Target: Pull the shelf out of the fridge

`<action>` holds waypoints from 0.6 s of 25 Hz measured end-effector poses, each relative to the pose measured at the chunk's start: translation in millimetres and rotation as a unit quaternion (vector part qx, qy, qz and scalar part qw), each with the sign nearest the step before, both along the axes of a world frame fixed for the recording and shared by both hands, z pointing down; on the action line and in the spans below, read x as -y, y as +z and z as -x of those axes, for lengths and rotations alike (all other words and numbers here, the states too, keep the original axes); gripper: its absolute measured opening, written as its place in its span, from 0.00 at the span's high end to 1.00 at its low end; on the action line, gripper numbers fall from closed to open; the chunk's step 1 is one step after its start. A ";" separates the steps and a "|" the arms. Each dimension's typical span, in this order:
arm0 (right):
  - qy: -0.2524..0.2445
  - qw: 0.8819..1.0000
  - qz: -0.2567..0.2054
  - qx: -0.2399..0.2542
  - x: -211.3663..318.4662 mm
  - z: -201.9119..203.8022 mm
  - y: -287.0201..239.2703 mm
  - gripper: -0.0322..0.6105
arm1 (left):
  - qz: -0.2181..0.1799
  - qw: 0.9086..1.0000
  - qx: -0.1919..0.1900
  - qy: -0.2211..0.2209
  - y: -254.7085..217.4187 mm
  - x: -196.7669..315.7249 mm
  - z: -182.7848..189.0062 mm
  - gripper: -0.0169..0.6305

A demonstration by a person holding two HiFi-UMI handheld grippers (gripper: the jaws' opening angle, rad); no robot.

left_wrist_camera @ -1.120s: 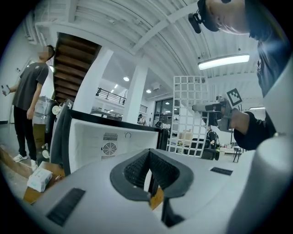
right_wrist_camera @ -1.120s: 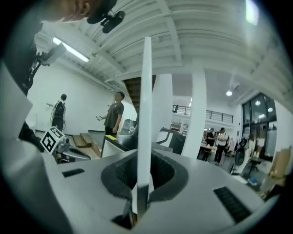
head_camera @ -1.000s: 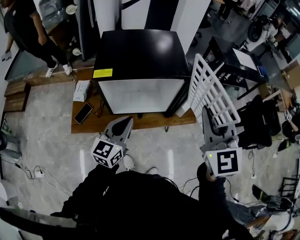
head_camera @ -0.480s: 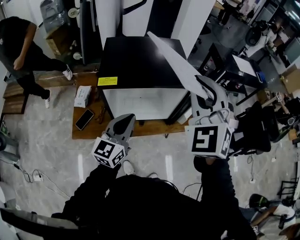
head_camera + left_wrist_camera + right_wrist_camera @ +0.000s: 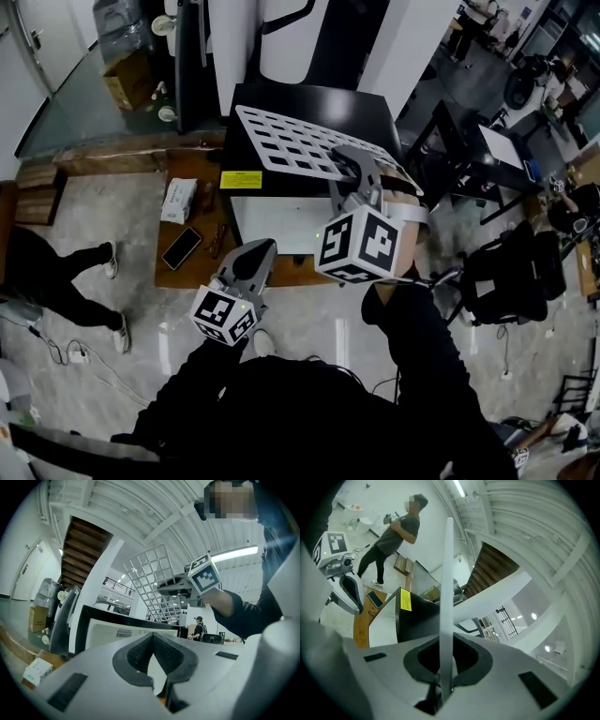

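White plastic lattice shelf [image 5: 295, 145] is already out of the small black fridge with a white front [image 5: 281, 217]. It hangs roughly flat just above the fridge's black top, and whether it touches that top cannot be told. The right gripper [image 5: 354, 173] pinches the shelf by its near edge. In the right gripper view the panel shows edge-on as a thin strip clamped between the pads. An edge grip like this suits a thin, light grid, since there is no bulk to wrap the jaws around. Holding it level probably readies it to be laid down on the fridge top.

The left gripper [image 5: 255, 251] has its jaws pressed together on nothing. It points level at the white front from lower down, above the low wooden platform [image 5: 192, 272] that carries the fridge. It is likely parked there to stay clear of the wide panel. The front looks shut, so the pull itself seems done and only setting the shelf down remains.
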State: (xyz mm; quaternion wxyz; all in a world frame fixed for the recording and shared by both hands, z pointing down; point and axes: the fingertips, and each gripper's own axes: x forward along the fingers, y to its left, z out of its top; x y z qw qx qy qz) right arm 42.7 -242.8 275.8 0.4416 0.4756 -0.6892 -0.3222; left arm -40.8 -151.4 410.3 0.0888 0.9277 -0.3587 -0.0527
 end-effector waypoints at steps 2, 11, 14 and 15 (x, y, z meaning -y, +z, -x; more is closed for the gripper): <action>0.000 1.000 0.017 -0.014 13.0 10.1 13.3 0.90 | 0.005 1.000 -0.003 0.000 5.2 5.7 6.2 0.96; 0.018 0.991 0.093 -0.098 59.4 30.8 62.4 0.89 | 0.023 0.999 -0.015 0.017 17.9 27.2 16.5 0.96; 0.019 0.987 0.116 -0.111 69.0 34.1 75.6 0.89 | 0.027 0.999 -0.017 0.021 21.5 36.4 19.8 0.96; 0.017 0.985 0.125 -0.117 71.5 34.9 80.1 0.88 | 0.029 0.999 -0.018 0.022 23.0 39.1 20.5 0.96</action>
